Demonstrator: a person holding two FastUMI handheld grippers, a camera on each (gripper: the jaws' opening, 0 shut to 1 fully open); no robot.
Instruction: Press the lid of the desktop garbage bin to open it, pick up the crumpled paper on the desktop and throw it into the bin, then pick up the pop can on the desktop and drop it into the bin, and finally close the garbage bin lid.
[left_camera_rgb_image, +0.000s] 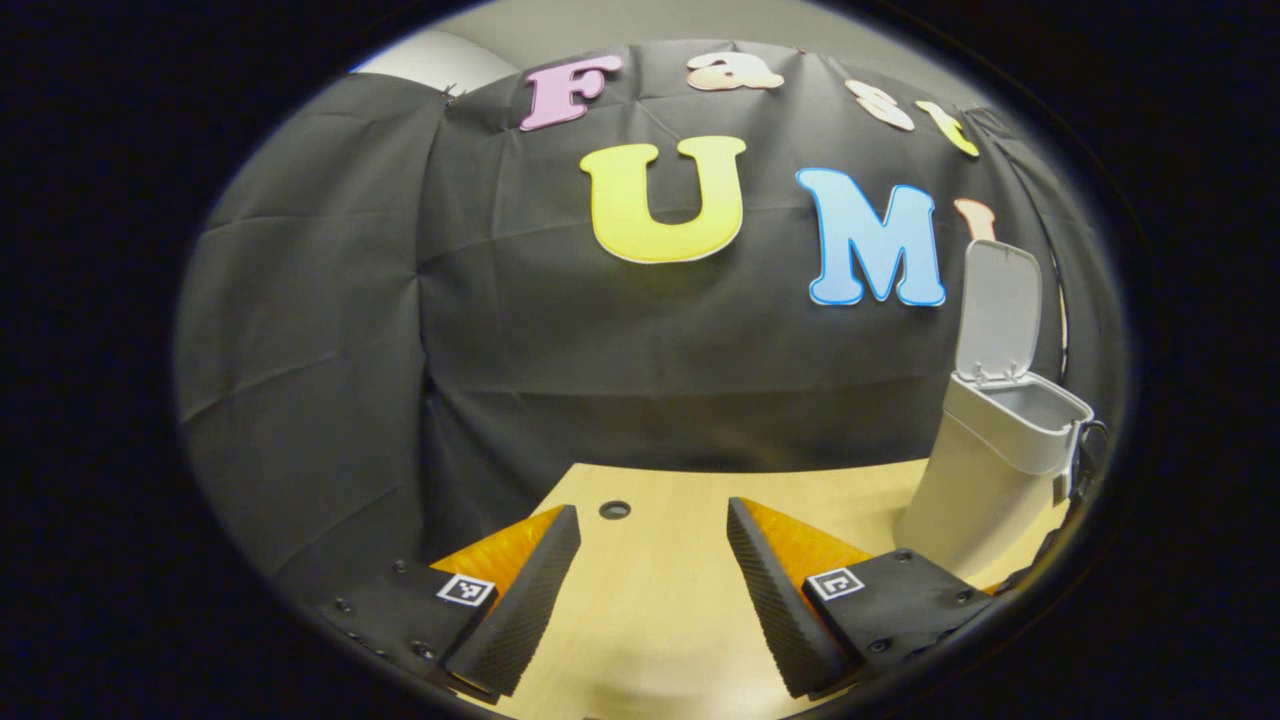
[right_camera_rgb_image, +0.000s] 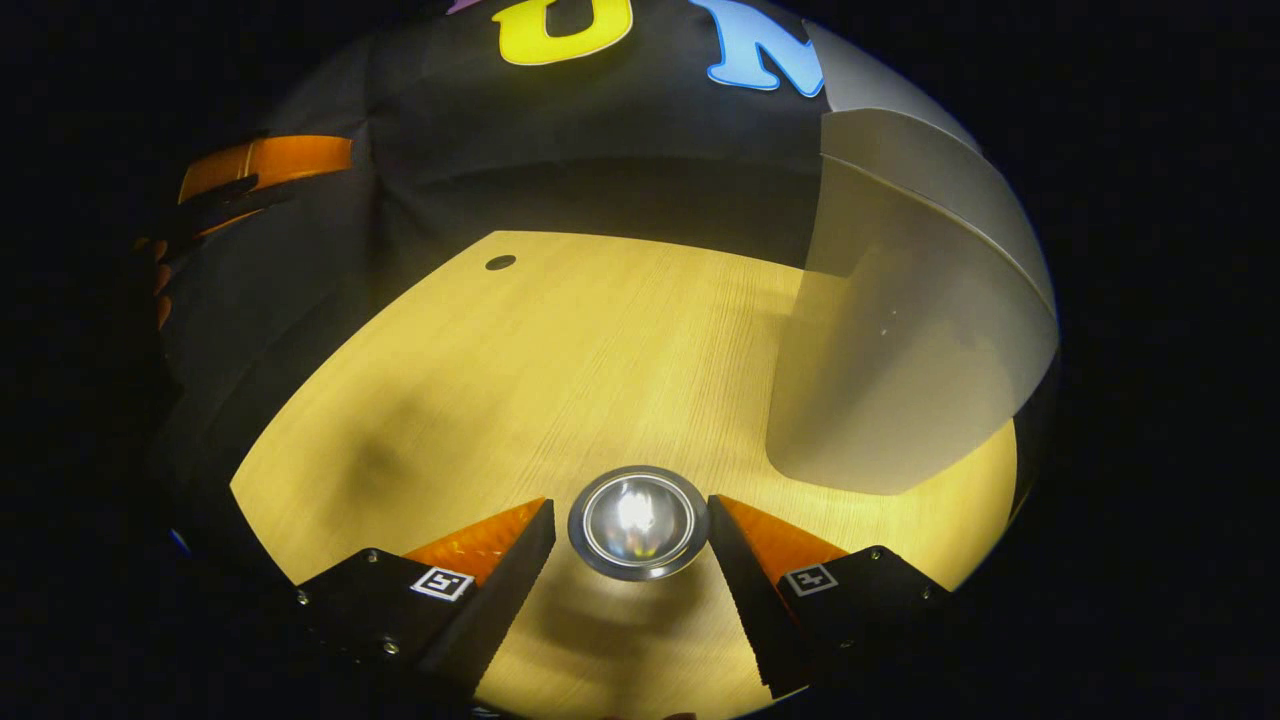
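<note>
The white desktop bin (left_camera_rgb_image: 985, 470) stands on the wooden table at the right of the left gripper view, its lid (left_camera_rgb_image: 997, 310) tipped upright and open. My left gripper (left_camera_rgb_image: 652, 512) hovers open over bare tabletop, left of the bin, with nothing between its fingers. In the right gripper view, my right gripper (right_camera_rgb_image: 632, 505) is shut on the pop can (right_camera_rgb_image: 638, 522), whose shiny round end faces the camera. The can casts a shadow on the wood below it. The bin's wall (right_camera_rgb_image: 900, 330) rises close by on the right.
The wooden table (right_camera_rgb_image: 560, 370) has a small dark hole (right_camera_rgb_image: 500, 262) near its far edge, also seen in the left gripper view (left_camera_rgb_image: 614, 509). Black cloth walls the booth behind. The other gripper (right_camera_rgb_image: 260, 165) and a hand show at the upper left of the right gripper view.
</note>
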